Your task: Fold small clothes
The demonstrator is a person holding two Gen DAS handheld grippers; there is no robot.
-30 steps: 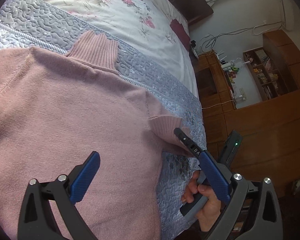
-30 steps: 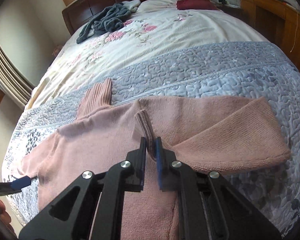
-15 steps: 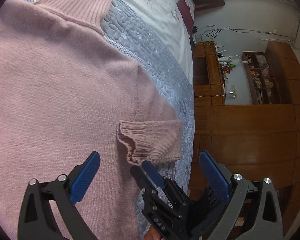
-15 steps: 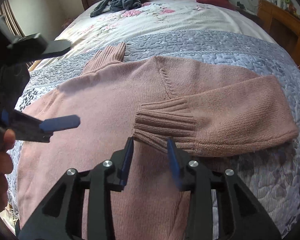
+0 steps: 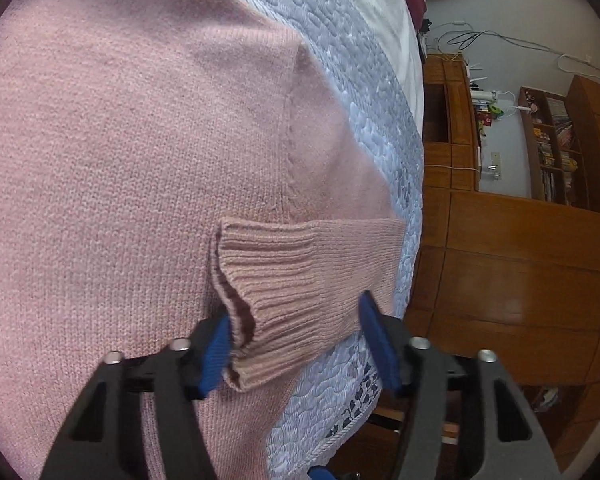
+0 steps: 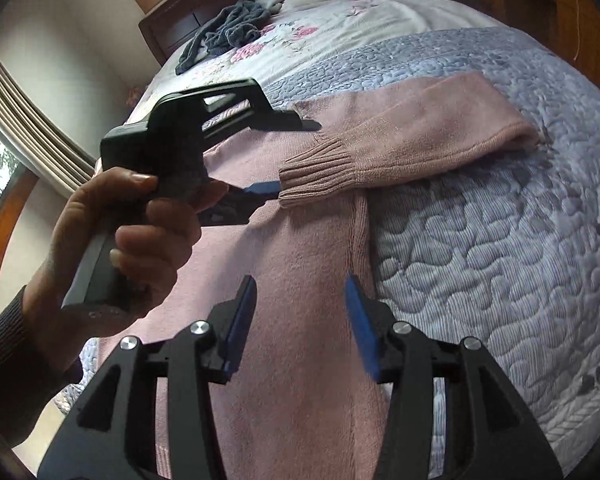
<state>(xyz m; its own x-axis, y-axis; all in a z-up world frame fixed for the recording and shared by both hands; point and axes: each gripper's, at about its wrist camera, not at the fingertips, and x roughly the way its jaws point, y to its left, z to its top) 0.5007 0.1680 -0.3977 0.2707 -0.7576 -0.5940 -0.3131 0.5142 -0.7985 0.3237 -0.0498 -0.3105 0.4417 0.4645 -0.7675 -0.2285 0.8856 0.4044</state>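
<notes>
Matt knit sweater [image 5: 132,152], seemingly wool

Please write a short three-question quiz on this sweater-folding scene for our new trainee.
1. True or false: the right gripper is clamped on the pink sweater.
2. Which part of the sweater lies between the left gripper's blue fingers? A) the collar B) the ribbed sleeve cuff C) the bottom hem
3. Fill in: the dark grey garment lies near the bed's ____.

Key: 1 false, its jaws are open and hold nothing; 2 B; 3 headboard.
</notes>
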